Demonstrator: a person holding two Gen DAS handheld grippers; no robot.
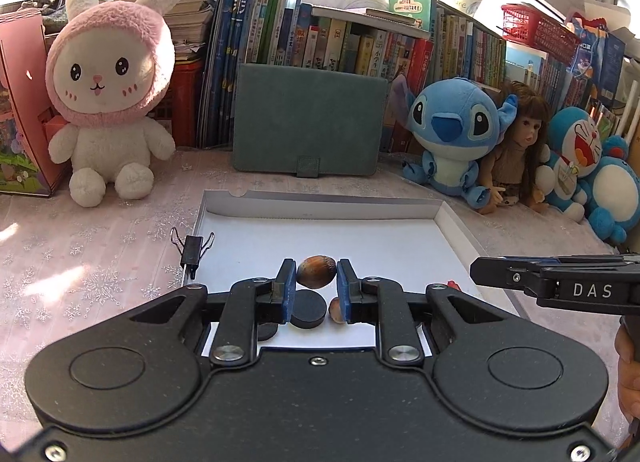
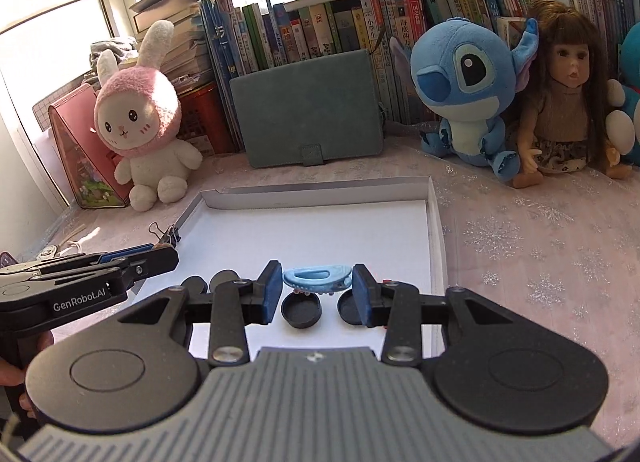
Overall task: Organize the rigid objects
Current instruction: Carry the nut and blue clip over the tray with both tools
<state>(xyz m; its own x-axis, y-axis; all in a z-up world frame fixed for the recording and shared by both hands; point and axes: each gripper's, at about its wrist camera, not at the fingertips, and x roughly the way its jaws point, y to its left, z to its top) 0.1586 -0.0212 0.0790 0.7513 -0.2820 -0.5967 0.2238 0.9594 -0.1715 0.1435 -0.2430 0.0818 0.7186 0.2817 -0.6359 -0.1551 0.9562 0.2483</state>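
My left gripper is shut on a brown shell, held above the white shallow box. Under it in the box lie a black round cap and a small brown shell. My right gripper is shut on a light blue hair claw clip, also above the white shallow box. Below the clip sit black round caps, with more of them at the left. Each gripper shows in the other's view, the right gripper at the right edge and the left gripper at the left edge.
A black binder clip lies at the box's left rim. Behind the box stand a green case, a pink rabbit plush, a blue plush, a doll and rows of books. Snowflake-patterned cloth covers the table.
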